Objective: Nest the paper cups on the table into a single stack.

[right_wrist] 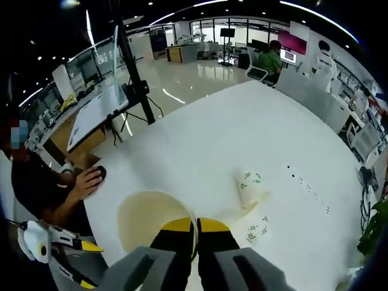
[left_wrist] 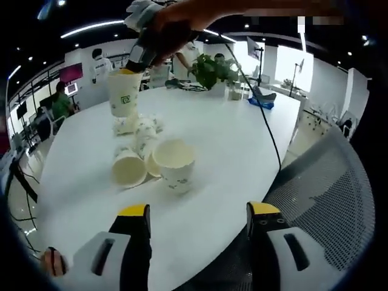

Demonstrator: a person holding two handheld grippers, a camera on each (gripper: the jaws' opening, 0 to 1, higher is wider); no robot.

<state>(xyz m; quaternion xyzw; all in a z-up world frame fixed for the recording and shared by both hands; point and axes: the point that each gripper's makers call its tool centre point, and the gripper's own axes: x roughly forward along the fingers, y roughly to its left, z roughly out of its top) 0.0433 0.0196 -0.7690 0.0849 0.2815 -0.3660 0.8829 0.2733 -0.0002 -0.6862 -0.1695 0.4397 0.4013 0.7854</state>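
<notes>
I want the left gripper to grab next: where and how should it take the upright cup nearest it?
Pinch the rim of the upright cup from above, one jaw inside the open mouth and one outside. It stands mouth up, and cups lying on their sides crowd its left, so a sideways approach looks blocked.

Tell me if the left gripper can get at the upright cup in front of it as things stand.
Probably yes. The left gripper is open, and only bare table lies between its jaws and the upright cup. Two cups lie on their sides close against it, so they might get nudged.
</notes>
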